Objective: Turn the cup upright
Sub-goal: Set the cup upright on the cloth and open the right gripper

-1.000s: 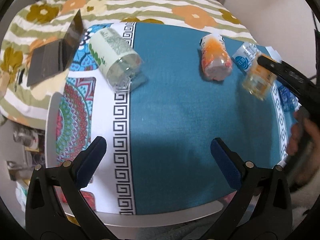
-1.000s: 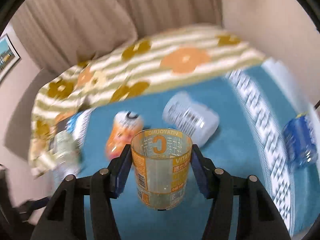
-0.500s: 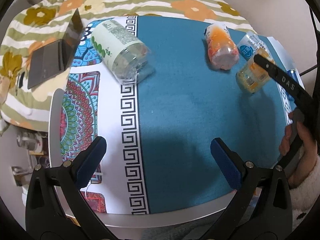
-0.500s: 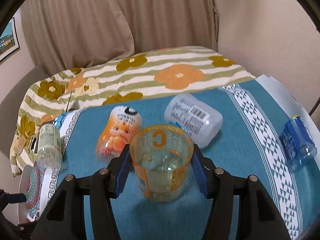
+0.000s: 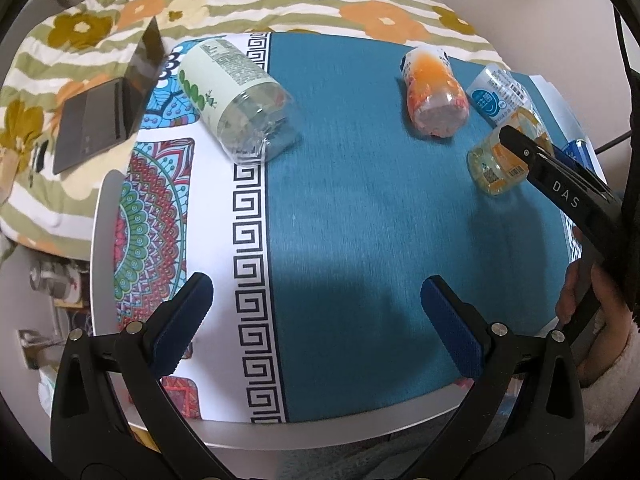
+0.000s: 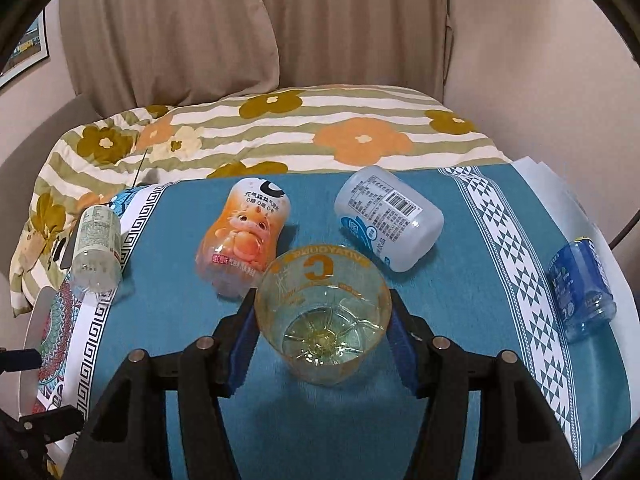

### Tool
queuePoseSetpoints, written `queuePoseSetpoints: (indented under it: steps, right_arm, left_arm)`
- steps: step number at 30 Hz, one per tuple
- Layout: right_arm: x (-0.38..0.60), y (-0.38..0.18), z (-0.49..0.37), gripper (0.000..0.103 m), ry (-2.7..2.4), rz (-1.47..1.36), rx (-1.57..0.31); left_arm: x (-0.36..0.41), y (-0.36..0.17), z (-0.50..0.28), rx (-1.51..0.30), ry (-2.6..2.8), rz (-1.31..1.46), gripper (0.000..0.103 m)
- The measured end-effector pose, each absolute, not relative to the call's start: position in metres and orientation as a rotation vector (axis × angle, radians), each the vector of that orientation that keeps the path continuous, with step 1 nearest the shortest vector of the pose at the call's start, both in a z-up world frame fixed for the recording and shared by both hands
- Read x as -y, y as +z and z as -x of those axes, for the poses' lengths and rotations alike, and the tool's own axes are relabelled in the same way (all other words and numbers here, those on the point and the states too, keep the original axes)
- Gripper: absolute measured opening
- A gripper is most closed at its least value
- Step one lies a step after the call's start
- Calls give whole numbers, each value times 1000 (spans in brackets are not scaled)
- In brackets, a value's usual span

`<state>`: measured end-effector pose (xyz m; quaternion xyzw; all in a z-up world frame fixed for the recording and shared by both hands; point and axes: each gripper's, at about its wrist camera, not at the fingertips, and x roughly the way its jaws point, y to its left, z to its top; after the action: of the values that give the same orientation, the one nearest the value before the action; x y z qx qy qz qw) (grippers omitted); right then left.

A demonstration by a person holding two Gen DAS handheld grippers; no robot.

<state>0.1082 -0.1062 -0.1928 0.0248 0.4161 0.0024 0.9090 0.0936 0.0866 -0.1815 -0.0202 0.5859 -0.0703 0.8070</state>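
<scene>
A clear yellow-orange cup [image 6: 324,316] with orange print sits between my right gripper's blue pads [image 6: 242,340]. Its mouth faces up and toward the camera, and its base is on or just above the teal cloth. My right gripper [image 6: 322,338] is shut on it. In the left wrist view the same cup [image 5: 498,160] shows at the table's right side, held by the right gripper's black finger [image 5: 560,192]. My left gripper [image 5: 316,316] is open and empty over the near edge of the table.
Several cut bottle cups lie on their sides: a green-labelled one [image 5: 236,100], an orange one [image 6: 242,236], a white-blue one [image 6: 388,224] and a blue one [image 6: 580,286]. A laptop [image 5: 108,100] rests on the flowered bedding behind the round table [image 5: 320,432].
The right gripper has tilted the cup from level with its mouth sideways to mouth-up and lowered it toward the cloth. The left gripper has hardly moved.
</scene>
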Motion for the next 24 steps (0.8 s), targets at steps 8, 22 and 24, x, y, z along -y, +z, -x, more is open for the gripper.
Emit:
queuePoseSetpoints:
  steps: [8, 22, 24]
  right_arm:
    - [117, -185, -101, 100, 16, -86, -845]
    - [163, -87, -37, 102, 129, -35, -806]
    - [171, -73, -27, 102, 130, -26, -800]
  left_arm:
    - [-82, -167, -80, -1208, -125, 59, 103]
    - [-37, -60, -42, -951, -57, 69, 103]
    - [-30, -43, -35, -907, -54, 77, 103]
